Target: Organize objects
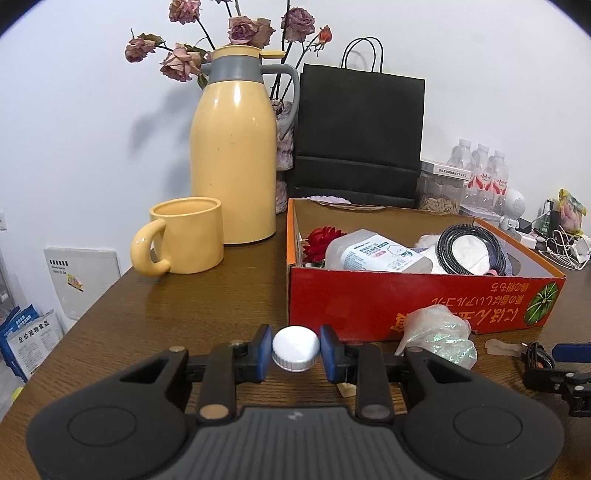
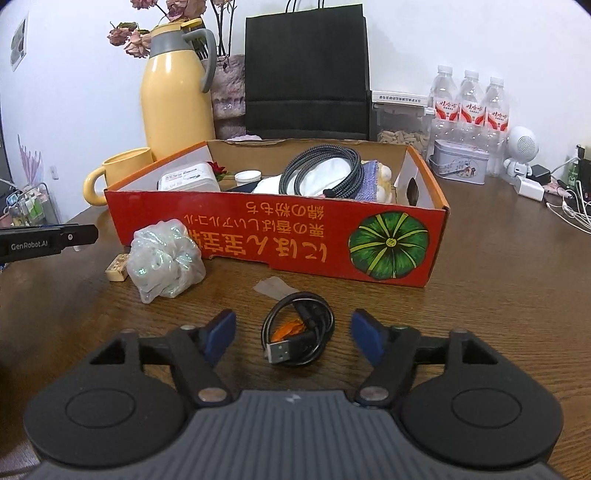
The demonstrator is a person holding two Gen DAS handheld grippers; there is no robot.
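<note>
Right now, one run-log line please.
left gripper: shut on white cap | right gripper: open around coiled black cable | red box: part-filled

left wrist: low, near table [image 1: 184,314], faced far wall | right wrist: same | shared: red box [image 1: 406,291]

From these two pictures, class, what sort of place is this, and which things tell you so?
Probably a home room: a wooden table crowded with household things, such as a yellow thermos jug and matching mug, dried roses and water bottles.
</note>
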